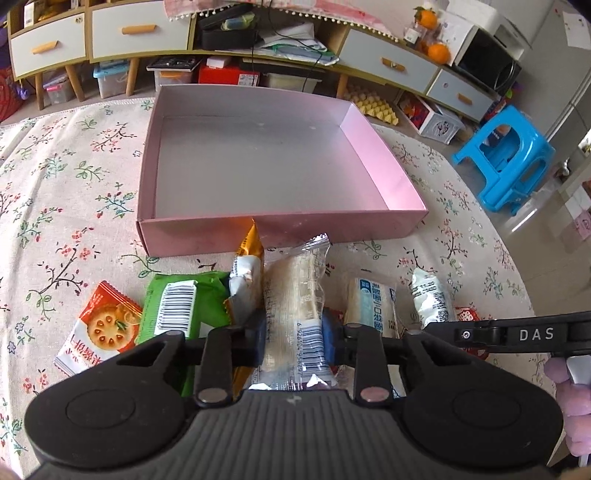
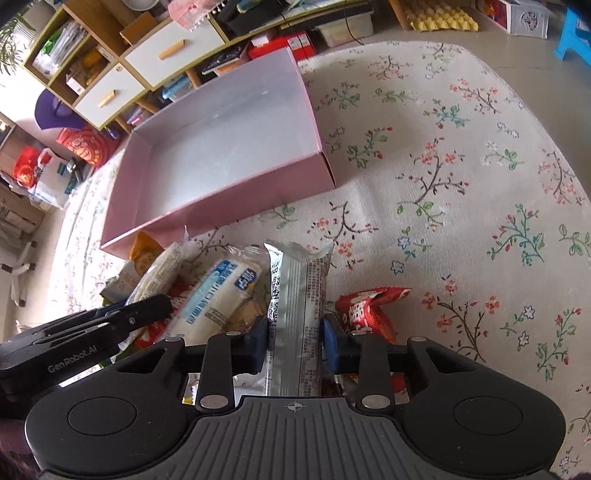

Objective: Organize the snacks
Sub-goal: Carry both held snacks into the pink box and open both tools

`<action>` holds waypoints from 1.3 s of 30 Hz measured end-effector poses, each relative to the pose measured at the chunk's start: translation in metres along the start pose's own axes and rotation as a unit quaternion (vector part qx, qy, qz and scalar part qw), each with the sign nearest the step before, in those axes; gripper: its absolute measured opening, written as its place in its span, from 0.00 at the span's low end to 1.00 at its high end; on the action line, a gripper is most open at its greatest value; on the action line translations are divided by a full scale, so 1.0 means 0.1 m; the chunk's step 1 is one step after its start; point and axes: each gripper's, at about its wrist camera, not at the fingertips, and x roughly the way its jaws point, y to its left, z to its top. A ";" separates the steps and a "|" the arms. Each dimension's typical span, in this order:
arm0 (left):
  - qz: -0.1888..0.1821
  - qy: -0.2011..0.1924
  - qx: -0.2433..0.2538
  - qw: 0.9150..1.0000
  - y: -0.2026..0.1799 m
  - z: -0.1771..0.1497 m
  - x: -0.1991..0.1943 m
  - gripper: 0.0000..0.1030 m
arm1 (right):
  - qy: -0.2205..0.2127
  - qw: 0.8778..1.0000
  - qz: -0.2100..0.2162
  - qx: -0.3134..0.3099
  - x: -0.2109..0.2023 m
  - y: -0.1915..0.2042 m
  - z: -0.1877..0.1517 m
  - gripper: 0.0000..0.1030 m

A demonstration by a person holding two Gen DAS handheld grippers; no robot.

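An empty pink box (image 1: 384, 147) sits on the floral tablecloth, also in the right wrist view (image 2: 221, 210). In front of it lie several snack packets. My left gripper (image 1: 293, 339) is shut on a clear-wrapped pale snack bar (image 1: 295, 288). My right gripper (image 2: 295, 347) is shut on a silver-wrapped snack (image 2: 299, 295). Beside them lie a green packet (image 1: 177, 306), an orange packet (image 1: 251, 247), a red cracker packet (image 1: 99, 328), a blue-and-white packet (image 2: 218, 295) and a red packet (image 2: 365, 310).
The round table's floral cloth (image 2: 461, 166) stretches to the right of the box. Behind the table stand low cabinets with drawers (image 1: 136, 33). A blue plastic stool (image 1: 509, 166) stands on the floor at the right. The left gripper's body (image 2: 74, 343) reaches in beside the right one.
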 end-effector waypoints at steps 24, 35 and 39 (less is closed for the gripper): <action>-0.017 -0.083 -0.050 0.995 0.10 0.36 -0.33 0.18 | -0.098 0.993 0.045 0.043 -0.53 0.09 0.57 0.28; 0.026 -0.135 -0.049 0.989 0.29 0.58 0.00 0.18 | -0.142 0.988 0.041 0.049 -0.19 0.22 1.16 0.28; 0.046 -0.141 -0.035 0.988 0.31 0.58 0.13 0.18 | -0.147 0.987 0.034 0.050 0.01 0.18 1.25 0.28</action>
